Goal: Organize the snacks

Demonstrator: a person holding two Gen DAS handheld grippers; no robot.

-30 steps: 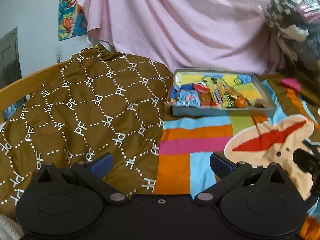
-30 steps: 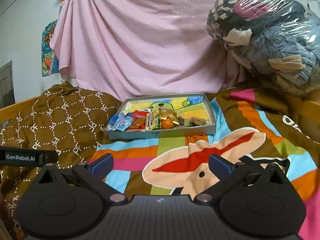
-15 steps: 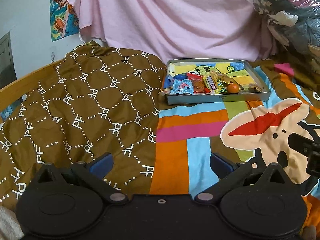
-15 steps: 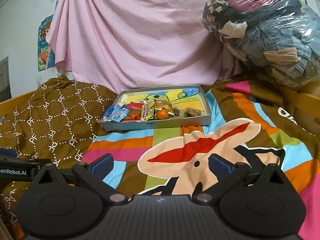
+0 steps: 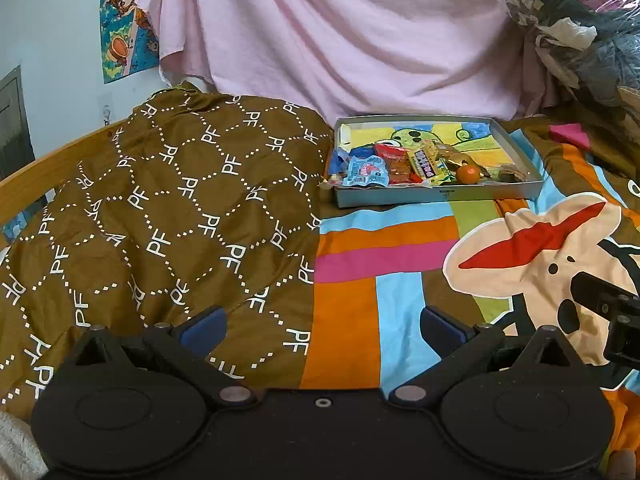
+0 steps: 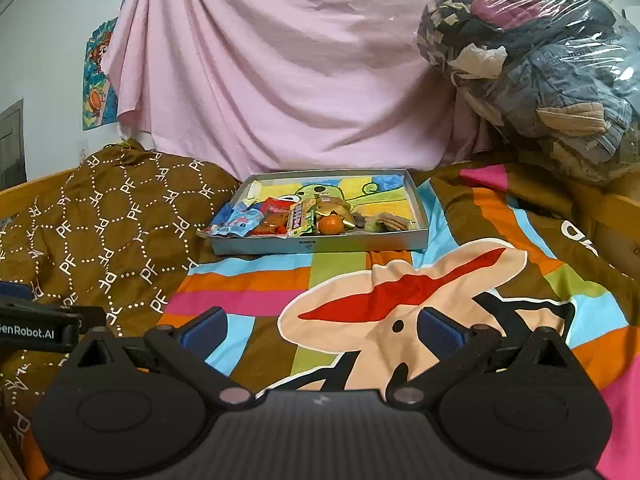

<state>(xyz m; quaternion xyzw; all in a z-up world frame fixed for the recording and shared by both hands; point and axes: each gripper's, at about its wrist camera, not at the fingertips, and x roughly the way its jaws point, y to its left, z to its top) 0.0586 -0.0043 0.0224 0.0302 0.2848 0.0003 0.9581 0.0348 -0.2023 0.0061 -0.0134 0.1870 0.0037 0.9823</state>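
Snacks (image 5: 404, 162) crowd the near edge of a shallow tray (image 5: 516, 150) on the bedspread, well beyond both empty, wide-open grippers (image 5: 322, 326) (image 6: 322, 326); light, crinkly packets likely slip, so pinch edges.

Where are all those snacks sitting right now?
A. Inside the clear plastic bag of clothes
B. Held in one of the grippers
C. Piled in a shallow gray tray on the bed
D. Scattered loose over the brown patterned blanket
C: the snacks, including a small orange fruit, lie bunched along the near side of the shallow gray tray on the colorful bedspread; both grippers are open, holding nothing.
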